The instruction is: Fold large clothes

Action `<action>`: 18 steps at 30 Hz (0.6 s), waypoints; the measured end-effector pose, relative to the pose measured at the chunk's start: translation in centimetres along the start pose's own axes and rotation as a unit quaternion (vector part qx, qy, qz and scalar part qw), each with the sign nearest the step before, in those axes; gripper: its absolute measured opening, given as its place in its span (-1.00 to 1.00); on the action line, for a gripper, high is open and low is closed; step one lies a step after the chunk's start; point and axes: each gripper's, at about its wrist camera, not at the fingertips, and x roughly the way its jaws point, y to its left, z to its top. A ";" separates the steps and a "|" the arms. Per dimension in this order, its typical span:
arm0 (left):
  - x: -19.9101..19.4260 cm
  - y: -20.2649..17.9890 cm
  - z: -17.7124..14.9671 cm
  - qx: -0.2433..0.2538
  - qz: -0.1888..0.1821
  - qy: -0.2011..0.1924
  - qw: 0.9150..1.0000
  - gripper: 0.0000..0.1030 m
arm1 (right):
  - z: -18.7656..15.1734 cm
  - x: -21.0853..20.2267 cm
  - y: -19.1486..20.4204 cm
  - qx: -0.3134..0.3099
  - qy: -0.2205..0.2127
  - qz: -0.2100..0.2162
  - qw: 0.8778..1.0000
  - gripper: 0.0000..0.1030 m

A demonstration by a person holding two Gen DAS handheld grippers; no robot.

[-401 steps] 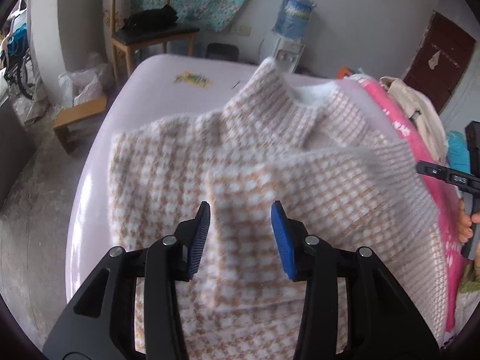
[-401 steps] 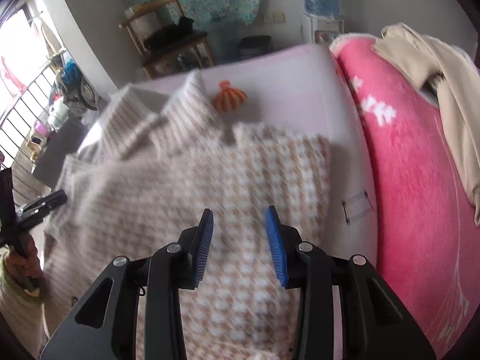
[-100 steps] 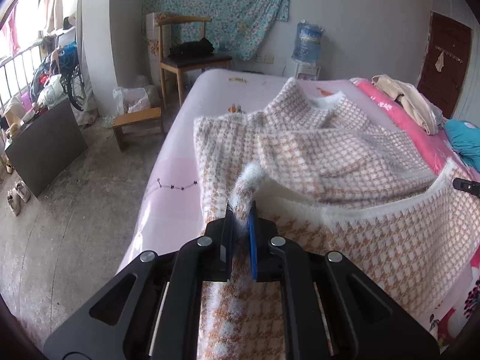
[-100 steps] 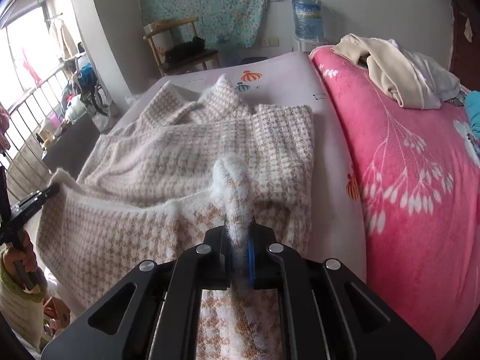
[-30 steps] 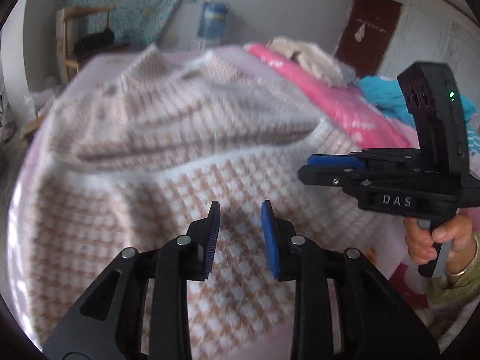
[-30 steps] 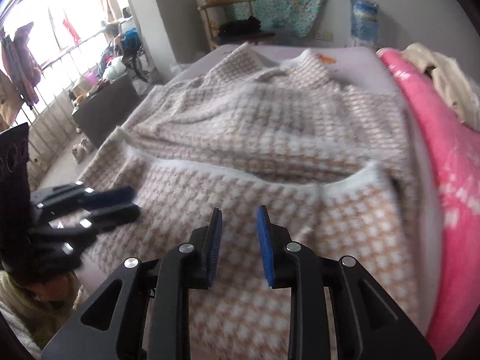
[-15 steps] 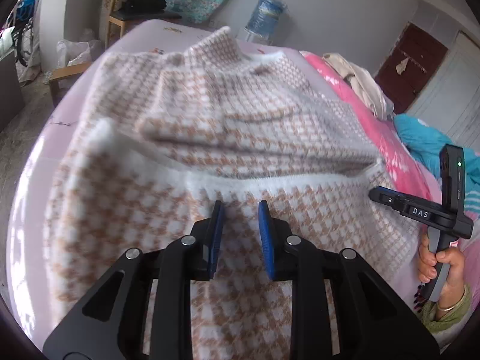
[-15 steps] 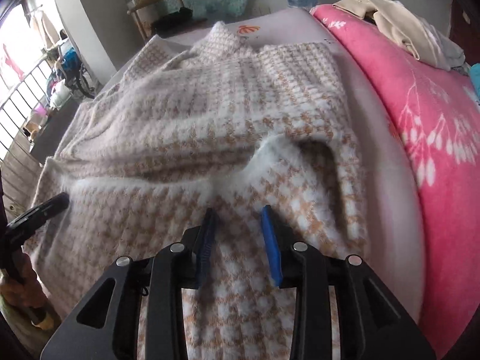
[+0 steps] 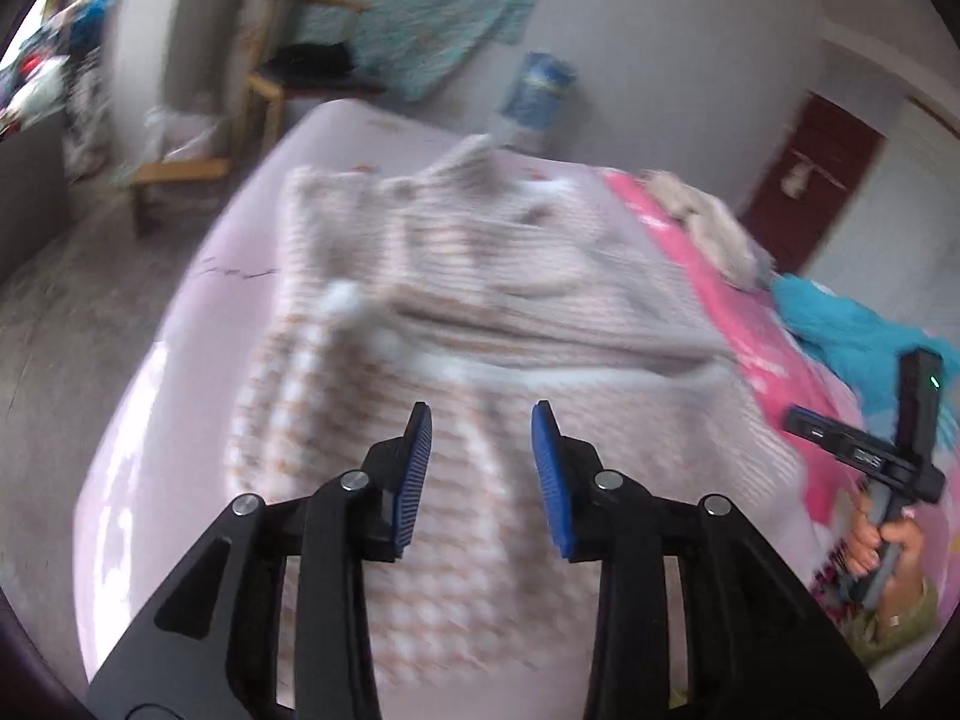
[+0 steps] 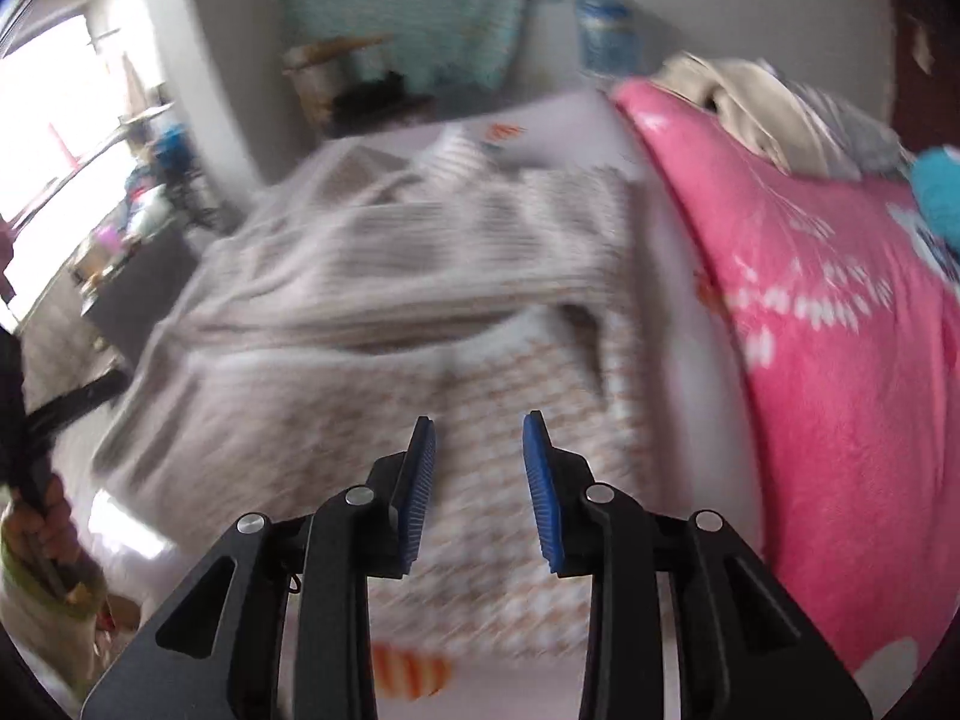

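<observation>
A beige and white houndstooth sweater (image 9: 480, 300) lies spread on the pale pink bed sheet (image 9: 180, 372), blurred by motion. Its lower part is folded up over the body, and a white fuzzy edge (image 10: 480, 354) runs across the middle. My left gripper (image 9: 481, 420) hovers above the folded lower part; its jaws are opening and nothing is between the pads. My right gripper (image 10: 478, 426) hangs over the sweater's right side, open and empty. In the left wrist view the right gripper (image 9: 840, 444) shows at the far right, held by a hand (image 9: 882, 546).
A pink flowered blanket (image 10: 810, 330) covers the bed's right side, with a pile of beige clothes (image 10: 756, 102) and a teal item (image 9: 840, 318) on it. A wooden chair (image 9: 300, 72) and a blue water bottle (image 9: 540, 90) stand beyond the bed. Bare floor lies left.
Both grippers have drawn back and up from the sweater, so more of the bed shows. The left jaws stand wider than half a second ago. The sweater lies as before.
</observation>
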 end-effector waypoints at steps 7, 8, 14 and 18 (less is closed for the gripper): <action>5.4 -5.8 -6.3 0.103 0.030 0.100 0.989 -0.29 | -5.1 5.2 4.2 -0.072 0.072 -0.008 0.995 -0.41; 5.3 -5.5 -6.3 0.092 0.024 0.086 0.992 -0.29 | -4.8 4.9 3.8 -0.057 0.078 0.000 0.995 -0.41; 2.5 -6.5 -5.2 0.105 -0.013 0.046 0.993 -0.34 | -4.1 0.6 6.2 -0.081 0.032 0.046 0.995 -0.42; 4.4 -7.1 -6.0 0.106 -0.039 0.074 0.991 -0.35 | -5.8 3.9 8.0 -0.122 0.063 0.050 0.989 -0.45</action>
